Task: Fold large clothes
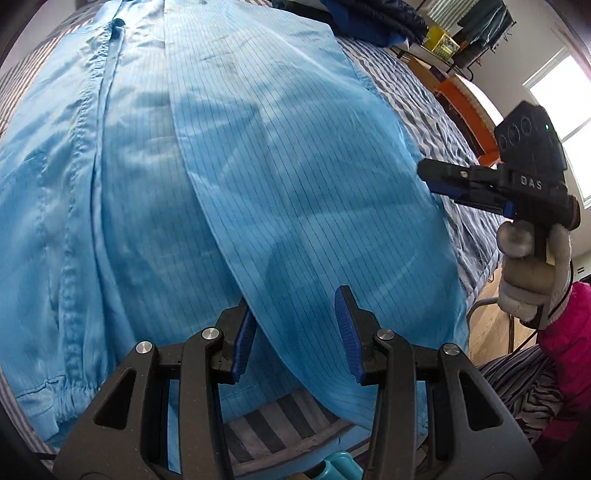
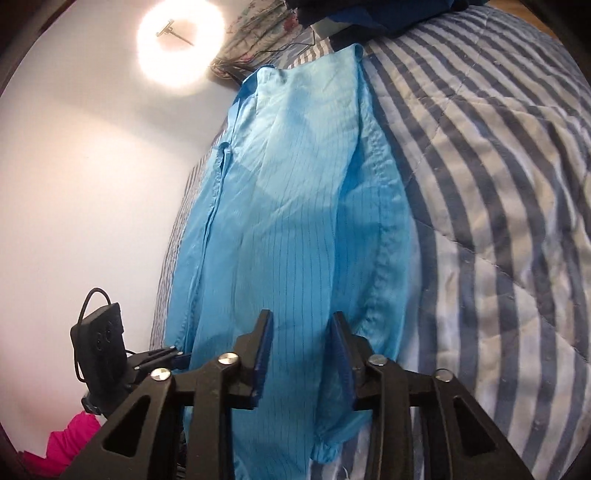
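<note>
The light blue garment lies spread lengthwise on the bed, its pinstriped cloth folded over itself along a long diagonal edge, with a stitched seam and a gathered cuff at the lower left of my left wrist view. My left hand-held gripper hangs just over the near end of it, jaws about half apart; the folded edge runs down between the blue pads, but I cannot see them pressing on the cloth. My right hand-held gripper sits over the other long side of the garment, jaws partly apart with blue cloth passing between them and bunching against the right pad; I cannot tell whether it is pinched. From the left camera I see that right tool out at the garment's far edge, carried by a gloved hand beside a pink sleeve. Under the garment is a quilted bedspread in blue and white stripes. Dark blue clothing is heaped at the head of the bed. A white wall carries a bright round light, and a window shows on the opposite side of the room.
</note>
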Demonstrator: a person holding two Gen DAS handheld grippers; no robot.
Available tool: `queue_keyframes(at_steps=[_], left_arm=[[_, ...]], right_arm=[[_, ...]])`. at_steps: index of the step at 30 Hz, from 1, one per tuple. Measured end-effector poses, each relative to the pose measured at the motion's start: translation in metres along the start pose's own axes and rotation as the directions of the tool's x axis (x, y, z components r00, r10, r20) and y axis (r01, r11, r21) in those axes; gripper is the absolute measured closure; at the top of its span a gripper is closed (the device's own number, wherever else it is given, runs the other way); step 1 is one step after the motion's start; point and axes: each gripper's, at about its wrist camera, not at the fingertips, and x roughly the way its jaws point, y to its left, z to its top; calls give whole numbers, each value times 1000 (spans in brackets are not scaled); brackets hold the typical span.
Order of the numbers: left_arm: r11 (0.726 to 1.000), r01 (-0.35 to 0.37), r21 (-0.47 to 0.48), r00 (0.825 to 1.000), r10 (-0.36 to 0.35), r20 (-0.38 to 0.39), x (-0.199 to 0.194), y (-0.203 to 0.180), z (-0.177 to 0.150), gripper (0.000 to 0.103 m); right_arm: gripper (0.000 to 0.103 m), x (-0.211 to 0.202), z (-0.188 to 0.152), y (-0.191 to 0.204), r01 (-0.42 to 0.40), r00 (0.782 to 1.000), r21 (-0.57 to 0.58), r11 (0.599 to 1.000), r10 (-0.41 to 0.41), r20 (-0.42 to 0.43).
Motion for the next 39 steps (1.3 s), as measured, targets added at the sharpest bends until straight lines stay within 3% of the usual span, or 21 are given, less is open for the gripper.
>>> queue_keyframes(at_steps=[3, 7, 14, 18, 20, 21, 22, 23, 28, 30, 33, 35, 36, 39], left_arm=[[1000, -6, 10, 1000, 6, 1, 2, -1, 1, 61], [1000, 6, 23, 1000, -6, -1, 3, -8, -1, 61], [998, 1, 69, 1000, 0, -14, 10, -21, -4, 61], [998, 3, 66, 1000, -2, -16, 10, -21, -3, 61], [997, -2, 71, 1000, 3, -15, 9, -22, -4, 61], [997, -3, 75, 1000, 5, -14, 9, -22, -4, 61], [997, -5, 78, 1000, 6, -15, 9, -22, -4, 61], [997, -6, 80, 1000, 7, -14, 10, -22, -4, 61], [997, 1, 82, 1000, 0, -11, 14, -30, 3, 61], [996, -5, 88, 1000, 6, -14, 16, -31, 2, 61], [995, -16, 96, 1000, 18, -17, 20, -33, 4, 61], [994, -21, 104, 1000, 23, -15, 22, -35, 5, 61], [994, -23, 107, 1000, 25, -15, 23, -36, 6, 61], [993, -29, 112, 999, 30, -13, 25, -40, 9, 61]], right_arm=[[96, 6, 2, 1, 13, 1000, 14, 1000, -13, 2], [102, 2, 4, 6, 82, 996, -8, 997, -82, 28], [103, -14, 9, -1, 170, 984, -17, 985, -169, 49], [103, -11, 9, 4, 253, 967, -63, 965, -251, 44], [100, -12, 8, 6, 229, 973, -71, 971, -226, 48], [91, -14, 9, 5, 214, 976, -70, 974, -211, 56], [75, -18, 9, 2, 187, 981, -60, 981, -184, 57], [69, -23, 10, -2, 146, 988, -37, 989, -143, 63], [67, -28, 17, -25, 204, 974, 44, 978, -207, 90], [62, -24, 16, -36, 166, 984, 77, 983, -171, 59], [58, -22, 12, -52, 33, 997, 142, 989, -43, 63], [61, -22, 9, -56, -41, 997, 169, 985, 29, 71], [73, -21, 7, -55, -47, 997, 163, 985, 36, 67], [87, -20, 3, -40, -44, 997, 110, 993, 37, 64]])
